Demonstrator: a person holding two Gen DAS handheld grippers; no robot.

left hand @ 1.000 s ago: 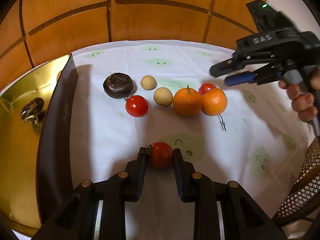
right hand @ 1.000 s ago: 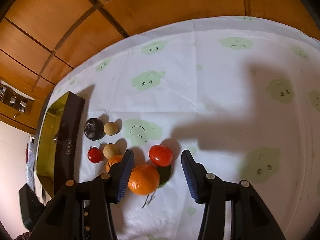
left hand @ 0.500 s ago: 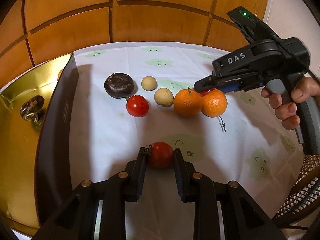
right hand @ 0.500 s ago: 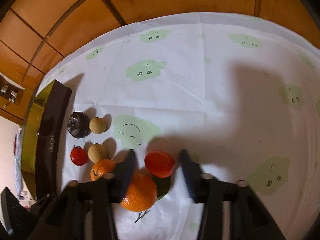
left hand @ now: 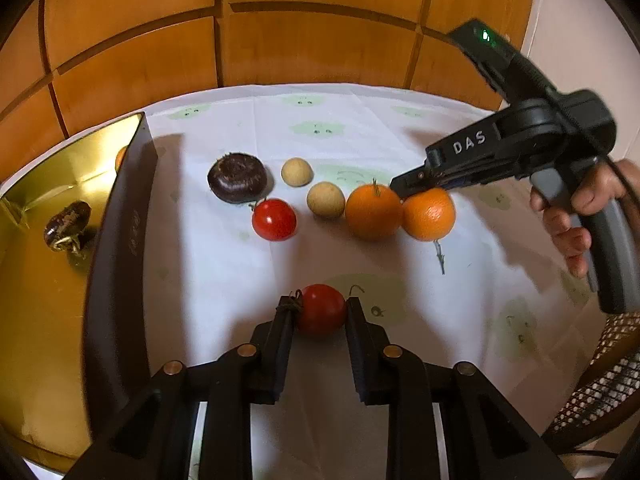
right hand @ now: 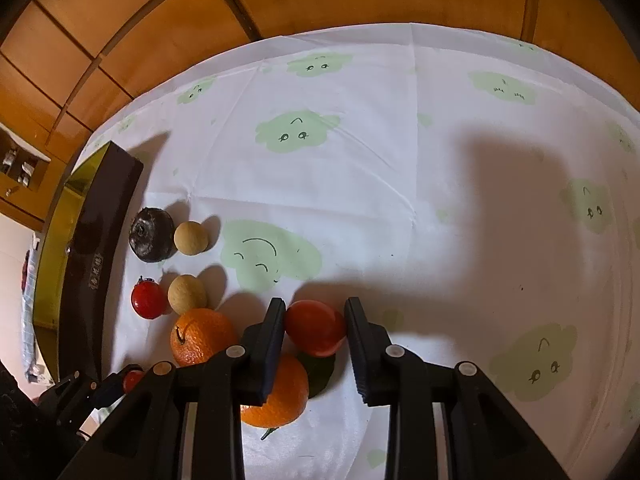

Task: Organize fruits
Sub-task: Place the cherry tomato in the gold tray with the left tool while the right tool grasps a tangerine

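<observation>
My left gripper point(left hand: 320, 305) is shut on a red tomato point(left hand: 324, 320) low over the white cloth. Farther back lie a loose tomato point(left hand: 274, 219), two beige round fruits point(left hand: 325, 199), a dark purple fruit point(left hand: 238, 176) and two oranges point(left hand: 374, 212). My right gripper point(right hand: 314, 307) points steeply down just behind the oranges point(right hand: 200, 336). Its pads press on another red tomato point(right hand: 316, 332), which touches the nearer orange point(right hand: 280, 396). In the left wrist view the right gripper point(left hand: 400, 186) reaches in from the right and the oranges hide its tomato.
A dark box point(left hand: 120, 240) with a gold lining stands along the left edge of the cloth, with a dark fruit point(left hand: 66, 222) inside. A person's hand point(left hand: 576, 216) holds the right gripper's handle. A wicker chair point(left hand: 600, 392) is at the lower right. Wood panelling point(left hand: 320, 40) rises behind.
The right gripper came down behind the oranges and its jaws shut on the red tomato there. The left gripper with its tomato has not moved.
</observation>
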